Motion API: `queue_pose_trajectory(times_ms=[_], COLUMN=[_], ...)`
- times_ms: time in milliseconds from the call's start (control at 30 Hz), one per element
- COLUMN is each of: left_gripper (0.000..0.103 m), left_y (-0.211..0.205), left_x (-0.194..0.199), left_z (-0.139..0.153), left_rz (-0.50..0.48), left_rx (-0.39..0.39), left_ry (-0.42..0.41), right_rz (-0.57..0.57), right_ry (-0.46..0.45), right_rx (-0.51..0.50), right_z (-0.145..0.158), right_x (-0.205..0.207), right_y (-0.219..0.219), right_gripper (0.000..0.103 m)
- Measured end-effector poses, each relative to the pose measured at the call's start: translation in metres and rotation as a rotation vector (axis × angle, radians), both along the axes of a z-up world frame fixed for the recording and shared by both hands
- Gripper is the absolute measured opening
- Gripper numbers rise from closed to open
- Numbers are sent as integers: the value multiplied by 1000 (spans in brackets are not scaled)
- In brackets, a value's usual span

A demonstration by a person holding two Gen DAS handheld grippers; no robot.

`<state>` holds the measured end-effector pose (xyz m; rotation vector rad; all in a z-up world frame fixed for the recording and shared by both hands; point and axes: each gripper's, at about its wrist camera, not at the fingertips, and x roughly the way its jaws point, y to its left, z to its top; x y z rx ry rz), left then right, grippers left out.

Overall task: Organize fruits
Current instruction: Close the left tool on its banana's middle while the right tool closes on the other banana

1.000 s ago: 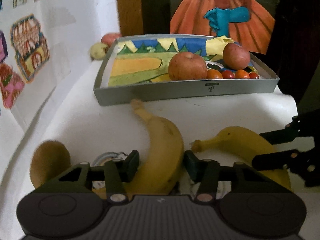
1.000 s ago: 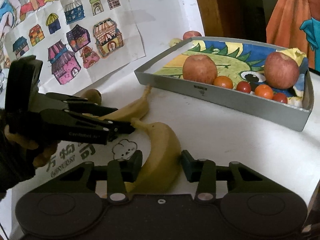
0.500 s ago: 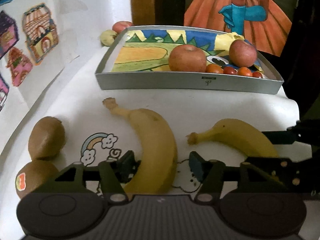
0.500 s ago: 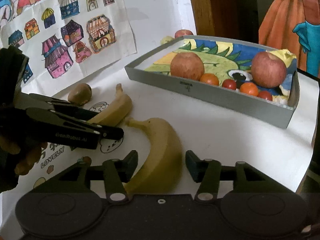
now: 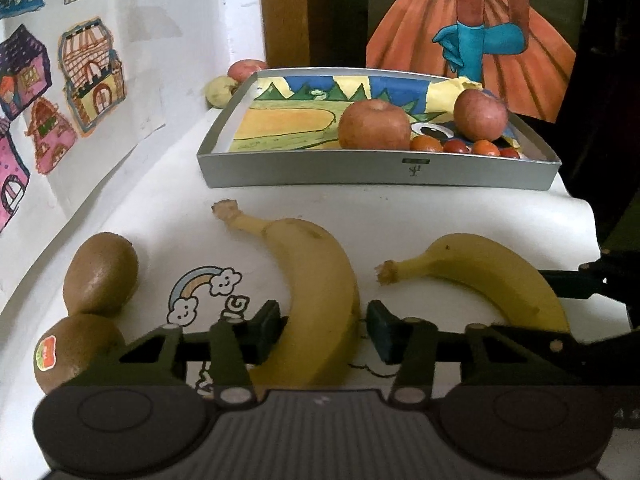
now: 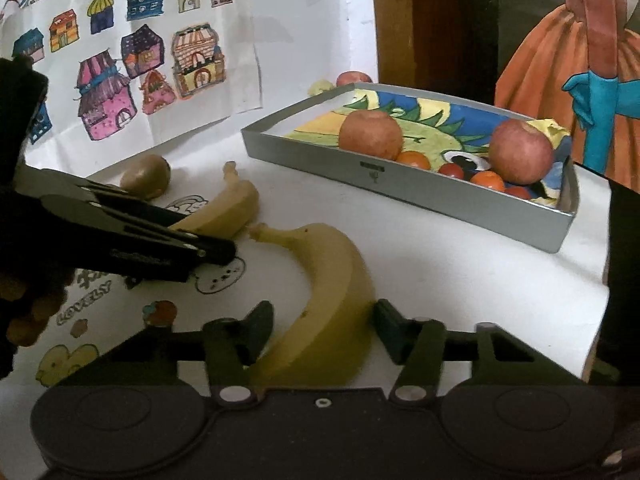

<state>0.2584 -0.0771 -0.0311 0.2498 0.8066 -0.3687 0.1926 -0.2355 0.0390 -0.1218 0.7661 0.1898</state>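
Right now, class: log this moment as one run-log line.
left gripper: open, astride left banana | right gripper: open, astride right banana | tray: apples, small fruits | kiwis: on table

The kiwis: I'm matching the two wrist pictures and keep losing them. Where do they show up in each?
Left wrist view: two kiwis at lower left, the far kiwi behind the stickered kiwi, left of the left gripper.
Right wrist view: one kiwi at middle left, partly behind the dark left gripper; a second cannot be made out.
Shared landmark: the gray tray holding apples.
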Motion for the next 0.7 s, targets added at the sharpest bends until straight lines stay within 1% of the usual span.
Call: queue_pose_trajectory(times_ms=[33, 67, 200, 233, 400, 567, 633, 667, 700], left_gripper=[48, 44, 41, 41, 42, 49, 49, 49, 49], left_y=[-1, -2, -7, -9, -12, -13, -14, -14, -15], left_x=[0, 0, -3, -5, -8, -7, -6, -6, -5], left_z=[0, 1, 3, 3, 1, -1, -1, -2, -2], left_rz=[6, 13, 53, 61, 95, 111, 121, 121, 122], left_rx=[-1, -1, -11, -12, -16, -11, -16, -16, -14], left_ry=[4, 8, 27, 30, 17, -6, -8, -8, -8], right_rz=[3, 7, 26, 33, 37, 54, 64, 63, 64], right_ry=[-1, -1, -2, 0, 3, 1, -1, -5, -6], right_rx=[-1, -4, -22, -27, -49, -80, -95, -101, -101], right_z=[0, 0, 2, 3, 3, 1, 1, 1, 1], right_x=[0, 0, 3, 4, 11, 13, 14, 14, 15], right_y=[-1, -1, -4, -5, -6, 1, 1, 1, 0], right_gripper=[52, 51, 44, 43, 42, 49, 47, 43, 42])
